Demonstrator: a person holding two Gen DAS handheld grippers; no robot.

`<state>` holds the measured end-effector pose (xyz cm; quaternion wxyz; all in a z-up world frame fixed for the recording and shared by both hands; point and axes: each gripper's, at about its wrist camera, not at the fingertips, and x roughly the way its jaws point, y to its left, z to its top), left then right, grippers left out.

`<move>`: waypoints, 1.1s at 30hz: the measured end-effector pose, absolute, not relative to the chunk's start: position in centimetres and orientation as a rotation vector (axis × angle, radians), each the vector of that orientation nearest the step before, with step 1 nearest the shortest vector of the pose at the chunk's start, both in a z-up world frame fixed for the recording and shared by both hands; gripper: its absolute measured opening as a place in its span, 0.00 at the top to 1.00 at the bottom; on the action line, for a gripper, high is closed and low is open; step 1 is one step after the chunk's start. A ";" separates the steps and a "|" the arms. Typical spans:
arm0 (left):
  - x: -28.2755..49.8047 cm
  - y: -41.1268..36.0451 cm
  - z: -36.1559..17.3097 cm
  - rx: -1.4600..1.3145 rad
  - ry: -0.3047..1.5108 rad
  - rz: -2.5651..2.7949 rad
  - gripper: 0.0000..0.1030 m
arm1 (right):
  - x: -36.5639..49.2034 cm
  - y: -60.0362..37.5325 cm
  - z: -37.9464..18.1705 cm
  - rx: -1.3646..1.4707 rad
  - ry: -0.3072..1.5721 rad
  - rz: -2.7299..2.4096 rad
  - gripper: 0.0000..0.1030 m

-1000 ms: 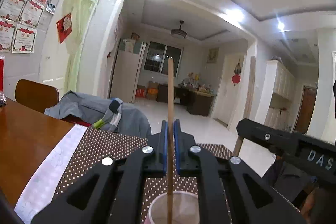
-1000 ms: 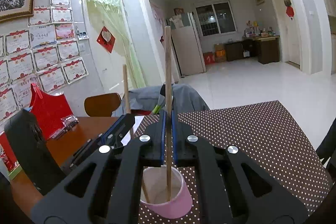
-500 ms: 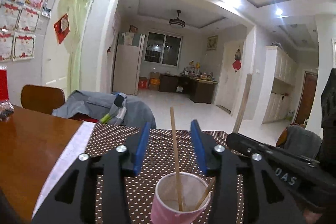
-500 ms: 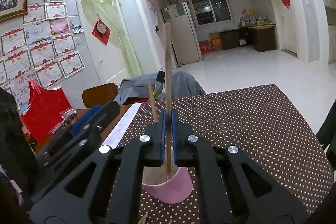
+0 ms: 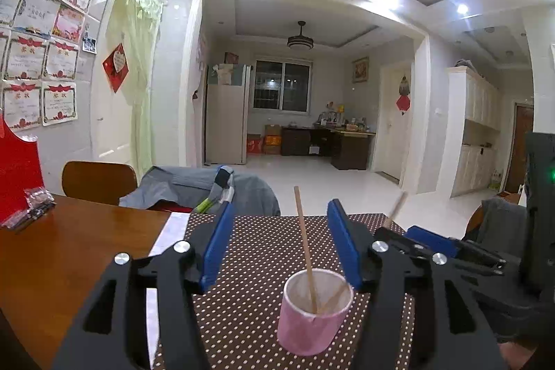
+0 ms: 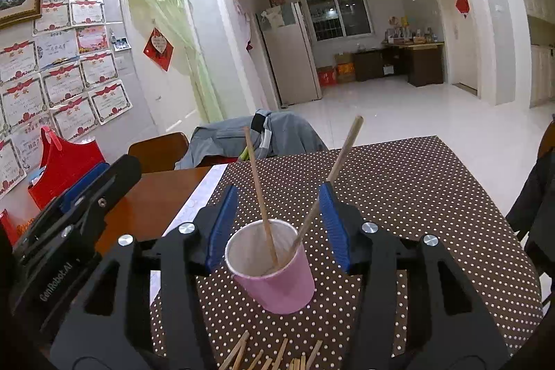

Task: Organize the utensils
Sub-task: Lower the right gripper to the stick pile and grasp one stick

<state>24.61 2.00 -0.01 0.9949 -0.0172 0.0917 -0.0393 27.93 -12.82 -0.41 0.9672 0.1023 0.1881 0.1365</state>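
Pink cup (image 6: 274,269) with two sticks (image 6: 261,196) between right gripper (image 6: 275,221) pads; both right and left gripper (image 5: 281,248) just opened, holding nothing.

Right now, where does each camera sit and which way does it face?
Left wrist: on the left gripper, looking along its open blue fingers at the pink cup holding two chopsticks; the right gripper shows at right.
Right wrist: on the right gripper, jaws open, facing the same cup with loose chopsticks lying nearer; the left gripper shows at left.
Shared: cup, dotted cloth, far room. Both jaws have just been opening, pressing on nothing.
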 end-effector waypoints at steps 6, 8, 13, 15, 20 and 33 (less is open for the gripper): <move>22.2 2.8 0.4 -0.033 0.218 -0.074 0.43 | 25.5 -13.3 0.1 0.202 0.384 0.256 0.52; 21.6 3.1 0.4 -0.038 0.269 -0.081 0.43 | 24.6 -13.3 0.1 0.187 0.397 0.251 0.52; 21.0 3.7 -1.1 -0.009 0.439 -0.120 0.43 | 22.9 -13.5 -1.3 0.146 0.492 0.251 0.52; 21.0 3.8 -2.3 0.018 0.548 -0.144 0.43 | 22.6 -13.3 -2.3 0.130 0.554 0.257 0.52; 21.3 4.2 -6.3 0.060 0.768 -0.164 0.43 | 21.7 -12.4 -5.6 0.069 0.711 0.289 0.52; 21.3 4.3 -15.1 0.034 1.083 -0.128 0.43 | 20.9 -13.7 -13.2 0.073 1.050 0.319 0.72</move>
